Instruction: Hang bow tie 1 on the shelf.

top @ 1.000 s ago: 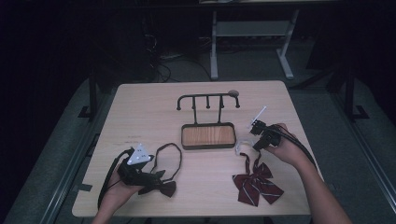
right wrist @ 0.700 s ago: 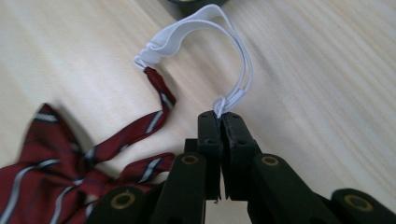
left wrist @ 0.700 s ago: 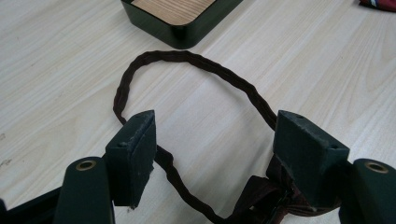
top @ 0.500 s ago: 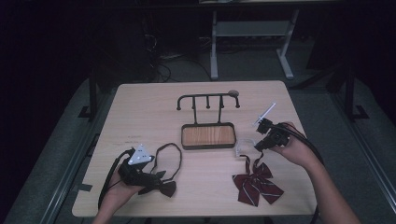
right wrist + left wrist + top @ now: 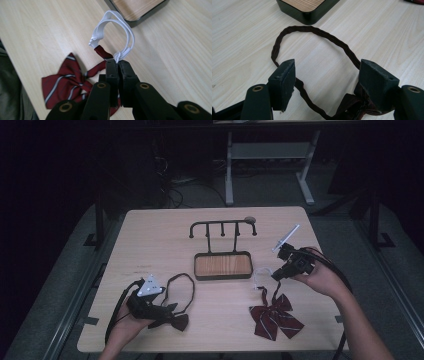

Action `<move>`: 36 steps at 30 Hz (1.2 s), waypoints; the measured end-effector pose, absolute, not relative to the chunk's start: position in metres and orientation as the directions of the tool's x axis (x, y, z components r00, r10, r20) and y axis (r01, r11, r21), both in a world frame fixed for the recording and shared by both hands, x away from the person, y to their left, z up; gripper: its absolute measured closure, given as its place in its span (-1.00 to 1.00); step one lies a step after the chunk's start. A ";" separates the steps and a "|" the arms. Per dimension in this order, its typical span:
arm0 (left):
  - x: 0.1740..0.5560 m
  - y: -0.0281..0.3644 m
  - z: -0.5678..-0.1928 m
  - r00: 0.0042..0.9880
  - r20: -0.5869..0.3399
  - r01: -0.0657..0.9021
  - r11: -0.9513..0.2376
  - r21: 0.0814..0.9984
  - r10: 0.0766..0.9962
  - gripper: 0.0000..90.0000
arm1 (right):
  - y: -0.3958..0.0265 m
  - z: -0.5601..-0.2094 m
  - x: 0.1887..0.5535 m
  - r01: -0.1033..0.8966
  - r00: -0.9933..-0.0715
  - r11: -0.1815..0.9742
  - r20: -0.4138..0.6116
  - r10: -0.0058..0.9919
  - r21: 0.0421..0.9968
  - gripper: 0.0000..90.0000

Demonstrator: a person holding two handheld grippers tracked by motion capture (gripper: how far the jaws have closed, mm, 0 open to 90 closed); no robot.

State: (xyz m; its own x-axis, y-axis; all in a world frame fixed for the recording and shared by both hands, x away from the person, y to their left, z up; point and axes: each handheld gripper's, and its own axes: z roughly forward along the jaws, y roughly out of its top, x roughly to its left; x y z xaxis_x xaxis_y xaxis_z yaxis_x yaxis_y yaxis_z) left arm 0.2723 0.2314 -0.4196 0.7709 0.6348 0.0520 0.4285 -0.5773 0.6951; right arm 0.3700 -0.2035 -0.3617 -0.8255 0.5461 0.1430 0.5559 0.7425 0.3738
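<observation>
So the right tool (image 5: 117,65) is pinching the white elastic loop (image 5: 113,30) of the red bow tie (image 5: 275,316); the hook rack (image 5: 222,226) sits toward the bench's far edge from it.

Red bow tie (image 5: 65,82) showing dark red with pale grey-white stripes; its elastic loop (image 5: 113,35) showing white. Second bow tie (image 5: 170,319) and its strap (image 5: 317,35) reading dark brown. Tray (image 5: 222,265) showing wood-grain orange inside a black rim. Counter (image 5: 160,245) glowing pale wood.
</observation>
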 end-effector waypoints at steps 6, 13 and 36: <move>0.272 0.232 -0.419 0.771 0.053 0.427 -0.577 0.696 0.634 -0.33 | -0.202 -0.348 0.366 0.538 -0.837 0.750 0.135 0.530 0.385 0.93; 0.273 0.232 -0.419 0.773 0.056 0.424 -0.581 0.695 0.632 -0.33 | -0.200 -0.332 0.363 0.524 -0.844 0.755 0.122 0.522 0.395 0.93; 0.273 0.232 -0.420 0.772 0.046 0.429 -0.573 0.699 0.634 -0.33 | -0.187 -0.287 0.368 0.486 -0.857 0.769 0.051 0.513 0.415 0.93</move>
